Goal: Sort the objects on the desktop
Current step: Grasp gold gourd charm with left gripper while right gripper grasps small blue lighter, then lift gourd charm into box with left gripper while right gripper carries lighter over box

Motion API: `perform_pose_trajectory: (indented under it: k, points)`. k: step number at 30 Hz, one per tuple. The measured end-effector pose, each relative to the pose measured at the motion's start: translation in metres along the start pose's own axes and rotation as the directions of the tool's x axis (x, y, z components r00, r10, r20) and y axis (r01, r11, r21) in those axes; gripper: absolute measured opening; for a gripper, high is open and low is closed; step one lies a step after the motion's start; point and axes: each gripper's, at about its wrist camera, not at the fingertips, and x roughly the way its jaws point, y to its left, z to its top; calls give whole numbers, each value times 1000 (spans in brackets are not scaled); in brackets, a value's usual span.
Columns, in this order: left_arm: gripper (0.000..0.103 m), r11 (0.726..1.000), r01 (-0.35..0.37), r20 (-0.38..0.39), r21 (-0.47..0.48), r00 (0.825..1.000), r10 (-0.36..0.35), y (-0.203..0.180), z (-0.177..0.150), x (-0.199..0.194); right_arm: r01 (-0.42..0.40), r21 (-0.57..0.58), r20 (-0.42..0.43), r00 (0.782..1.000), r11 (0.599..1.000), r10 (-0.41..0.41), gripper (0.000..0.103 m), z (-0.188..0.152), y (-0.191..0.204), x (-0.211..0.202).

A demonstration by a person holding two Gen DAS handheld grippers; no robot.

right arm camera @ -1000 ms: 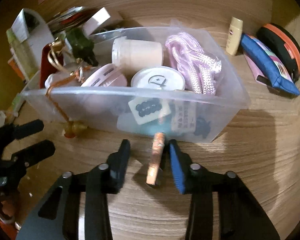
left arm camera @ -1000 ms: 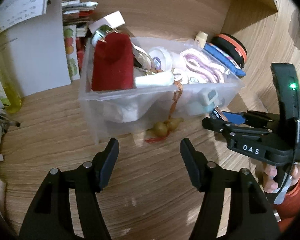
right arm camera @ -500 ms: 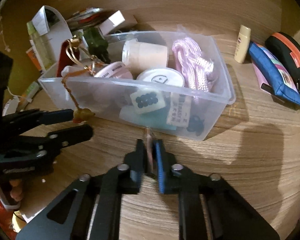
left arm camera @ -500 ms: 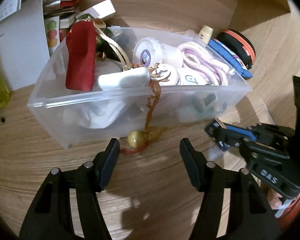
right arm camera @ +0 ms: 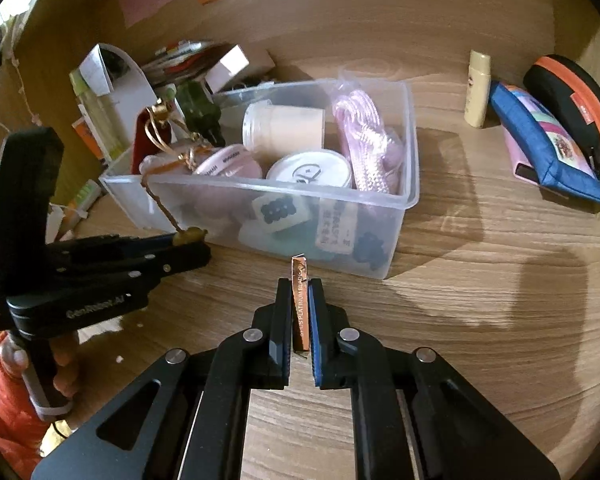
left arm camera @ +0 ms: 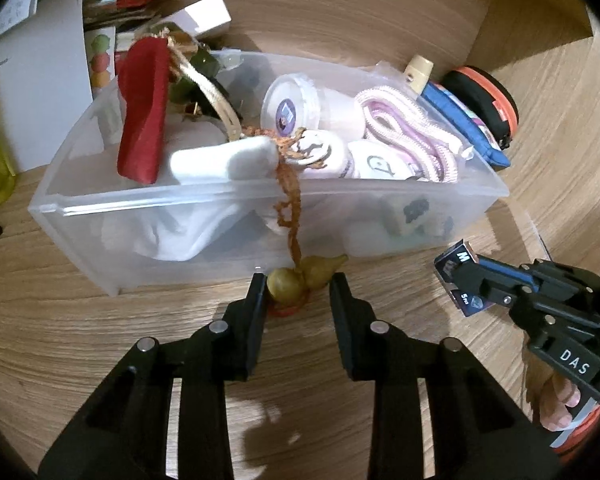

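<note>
A small gourd charm (left arm camera: 300, 278) on an orange braided cord (left arm camera: 287, 196) is pinched between the narrowed fingers of the left gripper (left arm camera: 299, 288) at lower centre of the left view, just in front of the clear plastic bin (left arm camera: 204, 236), over whose front wall the cord is draped. A thin blade packet (right arm camera: 300, 300) (copper edge up) is clamped upright in the closed right gripper (right arm camera: 300, 292), low in the right view, near the bin's front. A blue pouch (right arm camera: 548, 148) and an orange-trimmed case (right arm camera: 580, 96) are seen upper right on the wooden desk (right arm camera: 480, 280).
</note>
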Motion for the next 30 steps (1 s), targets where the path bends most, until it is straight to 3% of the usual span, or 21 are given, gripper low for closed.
perform_pose_trajectory:
  k: [11, 30]
  points:
    - [31, 997, 64, 67, 38, 996, -66, -9, -5, -30, -16, 1, 58, 998, 1000, 16, 7, 7, 5, -22]
    - [31, 997, 39, 199, 70, 979, -52, -4, 24, -72, -29, -16, 134, 991, 999, 31, 7, 39, 11, -34]
